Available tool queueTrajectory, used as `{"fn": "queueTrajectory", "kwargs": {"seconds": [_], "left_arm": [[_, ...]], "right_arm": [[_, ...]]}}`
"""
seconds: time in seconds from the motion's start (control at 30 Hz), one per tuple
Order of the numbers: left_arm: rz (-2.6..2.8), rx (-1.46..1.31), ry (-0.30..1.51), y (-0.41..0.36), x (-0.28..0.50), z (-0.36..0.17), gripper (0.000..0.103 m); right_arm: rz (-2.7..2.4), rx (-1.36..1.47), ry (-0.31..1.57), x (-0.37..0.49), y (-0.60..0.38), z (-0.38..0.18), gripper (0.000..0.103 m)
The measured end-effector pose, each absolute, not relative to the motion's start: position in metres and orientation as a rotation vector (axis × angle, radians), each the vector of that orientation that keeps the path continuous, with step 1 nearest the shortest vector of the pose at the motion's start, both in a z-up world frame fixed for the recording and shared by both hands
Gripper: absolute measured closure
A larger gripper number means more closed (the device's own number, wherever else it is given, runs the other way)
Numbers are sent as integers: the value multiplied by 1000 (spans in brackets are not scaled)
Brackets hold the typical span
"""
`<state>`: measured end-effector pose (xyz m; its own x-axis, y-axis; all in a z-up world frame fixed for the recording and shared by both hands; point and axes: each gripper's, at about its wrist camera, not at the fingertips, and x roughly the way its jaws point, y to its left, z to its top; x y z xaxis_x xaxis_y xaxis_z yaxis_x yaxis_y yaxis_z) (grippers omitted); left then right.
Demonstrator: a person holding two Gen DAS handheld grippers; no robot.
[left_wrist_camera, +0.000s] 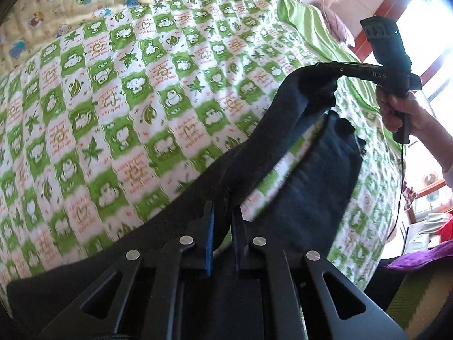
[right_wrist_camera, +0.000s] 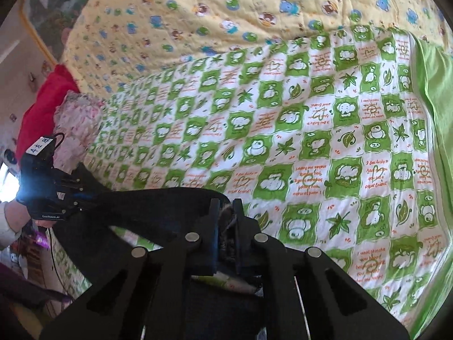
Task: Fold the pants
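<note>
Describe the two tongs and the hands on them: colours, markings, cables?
Both tongs, left and right, are black with blue finger pads and silver pivot bolts. The right one reads "DAS" and trails a thin black cable; the left carries a white handwritten label. Bare hand, white cuff.

A bed (right_wrist_camera: 325, 147) is carrying everything, with a green-and-white checked quilt (left_wrist_camera: 119, 107) lying spread over it. A yellow quilt (right_wrist_camera: 215, 8) printed with little bears is lying behind that one, and a red cushion (right_wrist_camera: 42, 104) is sitting at the far end.
</note>
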<state>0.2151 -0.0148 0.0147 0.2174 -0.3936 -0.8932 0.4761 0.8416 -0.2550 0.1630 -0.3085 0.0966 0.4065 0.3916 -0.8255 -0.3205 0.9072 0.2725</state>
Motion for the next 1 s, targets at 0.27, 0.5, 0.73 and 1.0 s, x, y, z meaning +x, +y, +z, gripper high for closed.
{"fn": "queueTrajectory", "kwargs": {"seconds": [0.27,0.5,0.73,1.0], "left_arm": [[-588,12,1208,-21,163,24,94],[-578,-10,1218,-29,132,19,94],[-576,-26,1225,-33,117,12,94],[-614,-26,1233,-38,109,7,94]], "right_arm": [[559,-21,1095,124,-311,103,94],[619,-165,1201,93,-311,90,94],[625,-279,1273,74,-310,78,94],[603,-318,1285,65,-311,82,94]]}}
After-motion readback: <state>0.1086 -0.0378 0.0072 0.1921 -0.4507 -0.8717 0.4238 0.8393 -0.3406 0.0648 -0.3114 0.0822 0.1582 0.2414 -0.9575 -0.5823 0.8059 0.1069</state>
